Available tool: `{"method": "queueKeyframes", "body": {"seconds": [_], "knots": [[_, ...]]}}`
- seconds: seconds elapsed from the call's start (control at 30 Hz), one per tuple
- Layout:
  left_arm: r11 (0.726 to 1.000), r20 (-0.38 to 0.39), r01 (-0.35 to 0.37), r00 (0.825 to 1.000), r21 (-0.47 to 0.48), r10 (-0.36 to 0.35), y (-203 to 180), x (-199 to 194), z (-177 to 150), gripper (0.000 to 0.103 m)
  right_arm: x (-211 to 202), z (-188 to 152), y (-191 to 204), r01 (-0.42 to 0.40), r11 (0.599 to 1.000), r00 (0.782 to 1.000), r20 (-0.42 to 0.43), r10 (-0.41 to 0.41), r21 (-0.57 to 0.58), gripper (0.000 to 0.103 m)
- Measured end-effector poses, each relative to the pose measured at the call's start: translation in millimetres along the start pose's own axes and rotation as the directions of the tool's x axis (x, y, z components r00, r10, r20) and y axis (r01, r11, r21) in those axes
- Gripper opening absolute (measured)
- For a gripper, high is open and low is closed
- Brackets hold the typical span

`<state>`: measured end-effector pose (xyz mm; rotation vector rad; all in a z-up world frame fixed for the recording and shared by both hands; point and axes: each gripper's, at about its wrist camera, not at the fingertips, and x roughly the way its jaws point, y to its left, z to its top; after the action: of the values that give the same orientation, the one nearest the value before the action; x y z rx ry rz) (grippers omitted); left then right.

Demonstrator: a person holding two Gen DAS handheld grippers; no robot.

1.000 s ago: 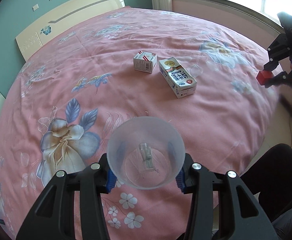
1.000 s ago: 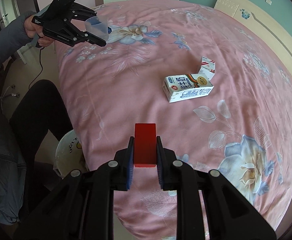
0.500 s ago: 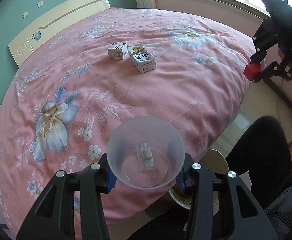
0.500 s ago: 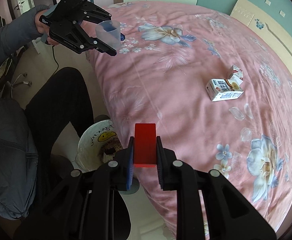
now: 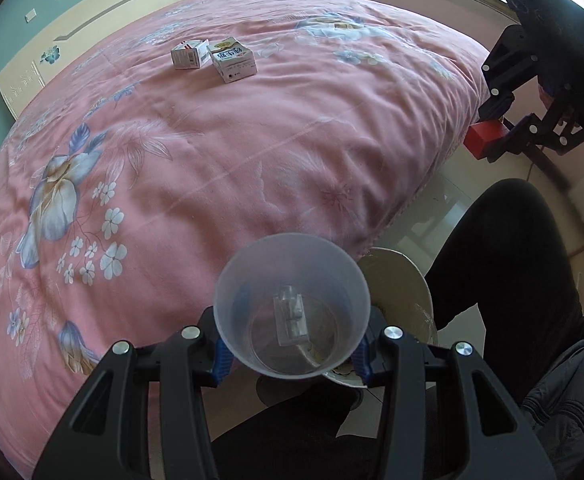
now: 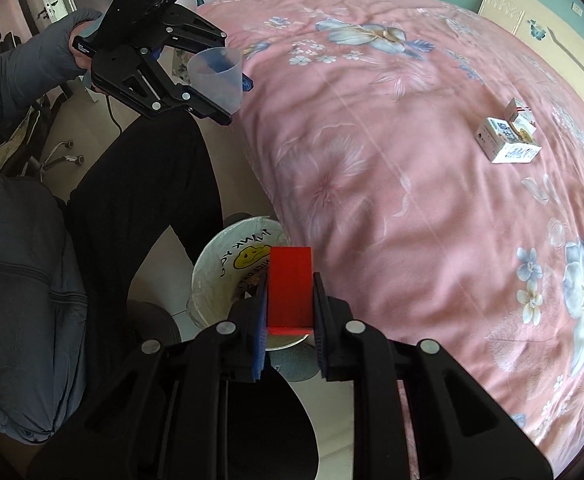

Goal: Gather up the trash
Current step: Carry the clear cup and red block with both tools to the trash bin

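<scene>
Left wrist view: left gripper [image 5: 292, 354] grasping a translucent plastic cup [image 5: 291, 306] between its blue pads, mouth toward the camera, a small clear piece lying on the cup's bottom. The cup hangs just past the edge of the pink floral bed [image 5: 220, 148], in front of the rim of a white trash bin [image 5: 408, 280] that stands on the floor beside the bed. Well up the bed from the bin lie two cartons, touching or nearly so — a small white box [image 5: 187, 55] and a milk carton [image 5: 233, 59]. Off the bed's edge, the right gripper [image 5: 492, 130] clenches a red block [image 5: 484, 136].

Right wrist view: right gripper [image 6: 290, 308] clamped on the red block [image 6: 291, 286], directly above the bag-lined trash bin [image 6: 220, 264] at the bed's [image 6: 392, 160] edge. Beyond the bin, a grey-sleeved hand [image 6: 78, 40] carries the left gripper [image 6: 228, 92] with the cup [image 6: 214, 74]. The milk carton [image 6: 506, 146] and small box [image 6: 522, 114] rest far across the bed from the bin.
</scene>
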<state>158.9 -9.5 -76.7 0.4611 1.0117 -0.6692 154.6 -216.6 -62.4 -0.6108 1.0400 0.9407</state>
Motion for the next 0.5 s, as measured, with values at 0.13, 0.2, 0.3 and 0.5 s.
{"method": "queueKeyframes", "body": {"seconds": [0.13, 0.2, 0.3, 0.5], "knots": [[1.000, -0.031, 0.023, 0.999, -0.012, -0.023, -8, 18, -15, 0.049, 19, -8, 7, -0.034, 0.999, 0.999, -0.018, 0.034, 0.013, 0.021], [0.999, -0.048, 0.038, 0.998, -0.020, -0.039, -12, 27, -22, 0.049, 28, -11, 9, -0.044, 0.999, 0.999, -0.026, 0.045, 0.018, 0.021], [0.998, -0.074, 0.052, 0.996, -0.022, -0.054, -19, 42, -30, 0.049, 44, -14, 12, -0.066, 0.998, 0.997, -0.040, 0.067, 0.023, 0.021], [0.995, -0.124, 0.095, 0.987, -0.028, -0.097, -34, 75, -44, 0.049, 72, -16, 18, -0.097, 0.995, 0.993, -0.068, 0.098, 0.027, 0.021]]}}
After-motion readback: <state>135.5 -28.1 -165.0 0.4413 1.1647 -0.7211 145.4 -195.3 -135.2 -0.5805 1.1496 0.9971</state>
